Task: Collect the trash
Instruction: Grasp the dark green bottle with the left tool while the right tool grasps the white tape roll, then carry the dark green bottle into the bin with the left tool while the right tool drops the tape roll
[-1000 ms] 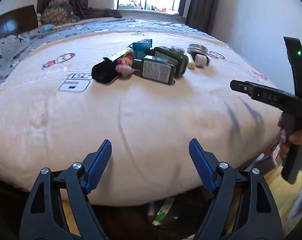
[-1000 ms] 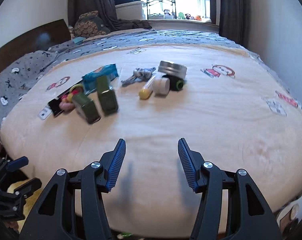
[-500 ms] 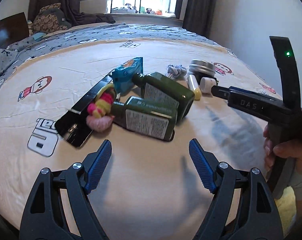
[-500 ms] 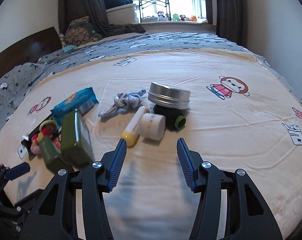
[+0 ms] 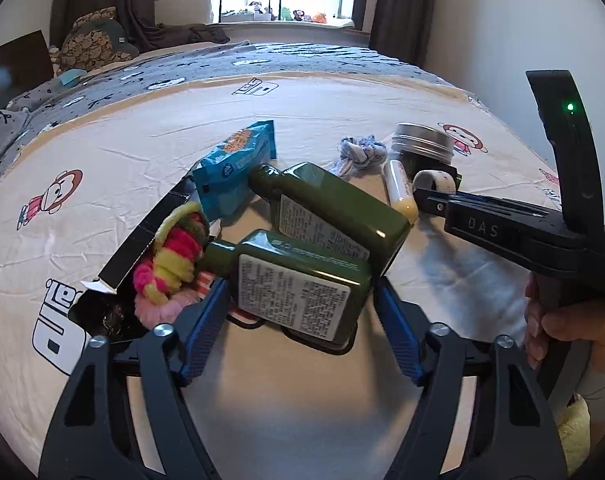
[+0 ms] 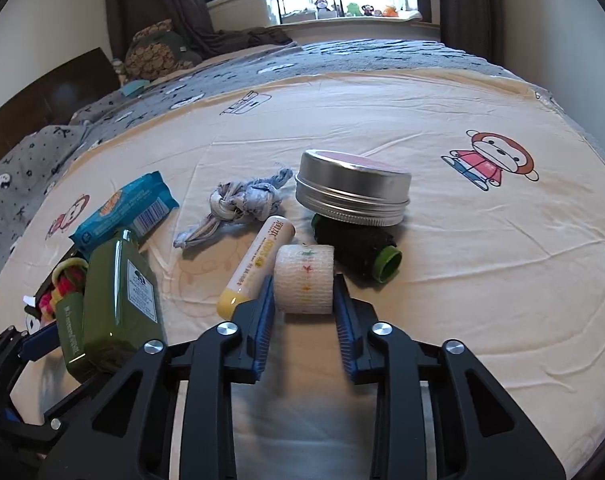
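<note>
Clearly the collecting has only begun: everything lies in one cluster on the bed (image 6: 442, 92), and no bin or bag shows in either view. Take the metal tin (image 6: 352, 192) as the landmark. Just in front of it lies a dark roll with a green core (image 6: 362, 254), and beside that the white bandage roll (image 6: 304, 280), which sits between the jaws of the right hand-held gripper (image 6: 304, 312); its jaws are closing, narrow now, the blue pads against the roll's two ends. To the tin's left lie a knotted cloth (image 6: 238, 202) and a yellow-capped tube (image 6: 254, 264).

Further left of the tin are two green bottles. The left hand-held gripper (image 5: 298, 332) straddles the nearer green bottle (image 5: 298, 284), its jaws closing and fairly wide; whether the pads press yet I cannot tell. Around it lie the second green bottle (image 5: 334, 208), a blue packet (image 5: 234, 168), a pink and yellow hair tie (image 5: 174, 264) and a black box (image 5: 142, 248).

By my judgement nothing is collected yet; both picks must finish, then the rest.
</note>
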Demonstrator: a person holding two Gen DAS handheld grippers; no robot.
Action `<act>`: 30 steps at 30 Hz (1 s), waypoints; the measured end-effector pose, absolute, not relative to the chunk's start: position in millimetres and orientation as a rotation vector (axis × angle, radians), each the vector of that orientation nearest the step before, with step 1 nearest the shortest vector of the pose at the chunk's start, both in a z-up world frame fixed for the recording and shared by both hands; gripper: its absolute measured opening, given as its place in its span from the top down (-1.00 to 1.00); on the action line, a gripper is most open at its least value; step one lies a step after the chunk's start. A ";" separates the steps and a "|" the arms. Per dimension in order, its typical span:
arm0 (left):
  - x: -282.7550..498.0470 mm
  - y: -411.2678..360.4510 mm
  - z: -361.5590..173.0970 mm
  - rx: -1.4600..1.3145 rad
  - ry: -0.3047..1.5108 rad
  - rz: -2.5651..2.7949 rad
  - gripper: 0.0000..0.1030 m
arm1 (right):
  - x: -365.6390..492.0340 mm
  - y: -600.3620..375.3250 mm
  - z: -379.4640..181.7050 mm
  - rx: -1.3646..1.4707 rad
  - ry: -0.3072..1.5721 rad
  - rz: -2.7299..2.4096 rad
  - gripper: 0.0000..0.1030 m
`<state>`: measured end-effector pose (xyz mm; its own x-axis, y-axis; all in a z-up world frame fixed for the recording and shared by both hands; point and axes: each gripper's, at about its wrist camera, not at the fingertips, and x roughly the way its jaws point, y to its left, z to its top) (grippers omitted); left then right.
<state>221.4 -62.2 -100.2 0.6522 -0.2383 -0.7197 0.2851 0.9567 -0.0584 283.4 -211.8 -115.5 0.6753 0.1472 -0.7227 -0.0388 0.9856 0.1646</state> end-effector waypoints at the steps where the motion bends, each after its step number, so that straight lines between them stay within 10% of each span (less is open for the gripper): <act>1: 222.1 -61.9 -100.1 0.063 0.806 -0.298 -0.28 | 283.6 -211.9 -115.6 0.142 0.823 0.110 0.49; 30: 54.4 -37.5 -52.3 0.064 0.653 -0.358 -0.27 | 79.7 -202.7 -50.2 0.079 0.657 0.183 0.50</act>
